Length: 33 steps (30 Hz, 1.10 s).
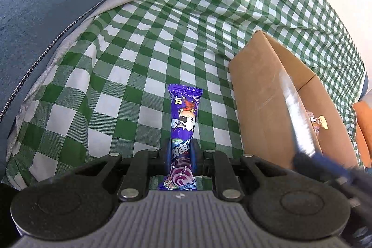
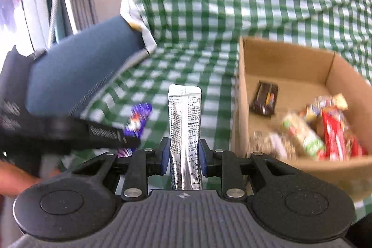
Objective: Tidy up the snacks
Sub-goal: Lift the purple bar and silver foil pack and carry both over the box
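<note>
item 1: your left gripper (image 1: 181, 156), low centre of the left wrist view. jaws narrow, blue pads pressed on a purple snack packet (image 1: 183, 117). the packet stands lengthwise between the fingers, its crimped top toward mid-frame and its lower end showing below the pads. it carries a cartoon figure and a swirl print.

item 2: your right gripper (image 2: 183, 156), low centre of the right wrist view. jaws narrow, clamped on a silver stick sachet (image 2: 184, 122) with small black print. the sachet stands upright in the frame, its sealed end at mid-frame.

item 3: cardboard box (image 2: 288, 57), right half of the right wrist view, open at the top. inside it you have:
- a dark wrapped bar (image 2: 265, 98) near the back left of the floor
- a red packet (image 2: 334, 136) at the right
- a packet with a green patch (image 2: 302, 136) beside the red one
- other wrappers, too blurred to name

in the left wrist view the same box (image 1: 258, 94) sits at the right, its outer wall facing you, and the silver sachet (image 1: 297, 117) crosses it as a blurred streak.

item 4: green and white checked cloth (image 1: 139, 62), covering the surface under both grippers and bunched up at the top of the frames.

item 5: blue cushion with a zip (image 1: 46, 11), upper left of the left wrist view, lying on the cloth's edge.

item 6: your left gripper again, seen from the right wrist view at the left edge, dark and blurred, with the purple packet (image 2: 137, 120) sticking out of it. a bare part of your hand (image 2: 14, 176) shows below it.
</note>
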Available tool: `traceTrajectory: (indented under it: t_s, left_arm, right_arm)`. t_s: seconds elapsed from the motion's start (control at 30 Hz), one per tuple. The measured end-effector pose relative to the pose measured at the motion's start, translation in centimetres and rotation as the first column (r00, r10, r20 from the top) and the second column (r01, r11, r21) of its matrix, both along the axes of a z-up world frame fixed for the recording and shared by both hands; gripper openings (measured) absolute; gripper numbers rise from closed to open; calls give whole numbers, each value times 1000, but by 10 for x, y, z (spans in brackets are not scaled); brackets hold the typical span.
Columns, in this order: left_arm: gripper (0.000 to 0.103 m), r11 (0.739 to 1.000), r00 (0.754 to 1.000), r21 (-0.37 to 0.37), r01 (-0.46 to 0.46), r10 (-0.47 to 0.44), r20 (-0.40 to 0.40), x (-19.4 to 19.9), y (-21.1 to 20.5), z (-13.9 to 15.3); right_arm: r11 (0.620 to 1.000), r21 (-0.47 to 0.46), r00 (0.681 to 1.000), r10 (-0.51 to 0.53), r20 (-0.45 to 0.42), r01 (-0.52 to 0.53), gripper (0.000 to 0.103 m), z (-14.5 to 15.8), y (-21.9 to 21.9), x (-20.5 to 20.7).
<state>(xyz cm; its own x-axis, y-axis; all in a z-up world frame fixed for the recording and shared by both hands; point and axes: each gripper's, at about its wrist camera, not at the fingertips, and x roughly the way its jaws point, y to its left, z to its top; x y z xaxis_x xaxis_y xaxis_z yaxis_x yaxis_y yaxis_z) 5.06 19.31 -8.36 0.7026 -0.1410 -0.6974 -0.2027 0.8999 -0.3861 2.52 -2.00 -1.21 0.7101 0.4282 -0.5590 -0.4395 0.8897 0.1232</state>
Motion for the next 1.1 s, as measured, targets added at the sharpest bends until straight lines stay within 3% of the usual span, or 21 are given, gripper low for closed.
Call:
traceTrajectory:
  t_s: [0.23, 0.43, 0.73, 1.1]
  left_arm:
    - [17, 1000, 997, 0, -4, 4, 72, -9, -1, 10]
    - [17, 1000, 994, 28, -5, 2, 109, -16, -8, 22]
    - [17, 998, 990, 12, -65, 63, 124, -15, -8, 55]
    - [17, 999, 978, 52, 8, -19, 210, 12, -55, 118]
  right_arm:
    - [997, 18, 984, 65, 163, -69, 27, 28, -20, -11]
    - [996, 67, 987, 44, 154, -55, 27, 18, -28, -15]
    - [988, 154, 961, -19, 275, -24, 27, 26, -45, -19]
    - [963, 252, 955, -160, 251, 96, 27, 30, -71, 0]
